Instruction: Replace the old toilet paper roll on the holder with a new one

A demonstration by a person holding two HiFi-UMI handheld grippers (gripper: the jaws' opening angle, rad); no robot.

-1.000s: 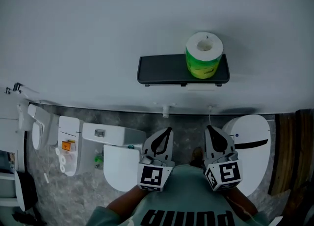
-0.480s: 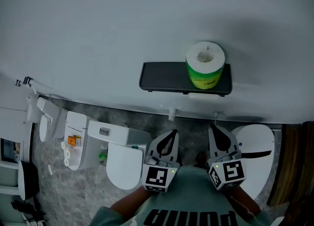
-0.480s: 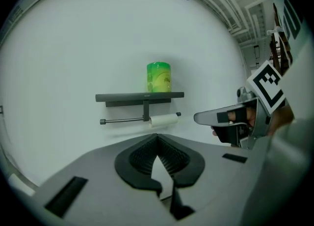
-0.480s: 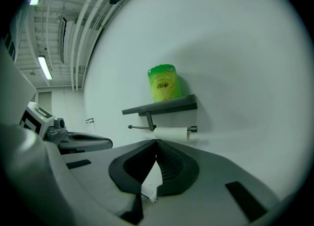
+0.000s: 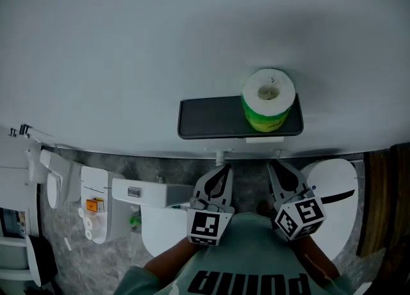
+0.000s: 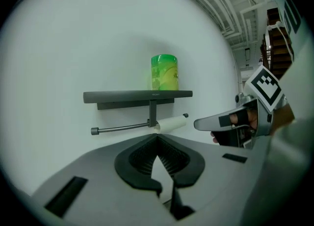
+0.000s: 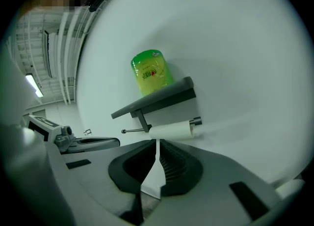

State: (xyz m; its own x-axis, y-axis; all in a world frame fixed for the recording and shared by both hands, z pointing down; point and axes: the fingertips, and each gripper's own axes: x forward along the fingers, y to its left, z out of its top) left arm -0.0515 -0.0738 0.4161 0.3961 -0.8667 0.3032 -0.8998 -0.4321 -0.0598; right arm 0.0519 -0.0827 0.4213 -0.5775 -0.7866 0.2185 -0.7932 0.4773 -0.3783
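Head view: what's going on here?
A person holds the left gripper and right gripper toward a wall-mounted shelf, both with fingers shut on nothing. The new green-wrapped roll stands on the shelf's right end. The old roll, thin, sits on the holder bar under the shelf. Neither gripper touches anything, so the swap has not started.

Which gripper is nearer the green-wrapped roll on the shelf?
Right. In the head view the right gripper sits almost straight below the green-wrapped roll; the left gripper is to its left, under the bare part of the shelf.
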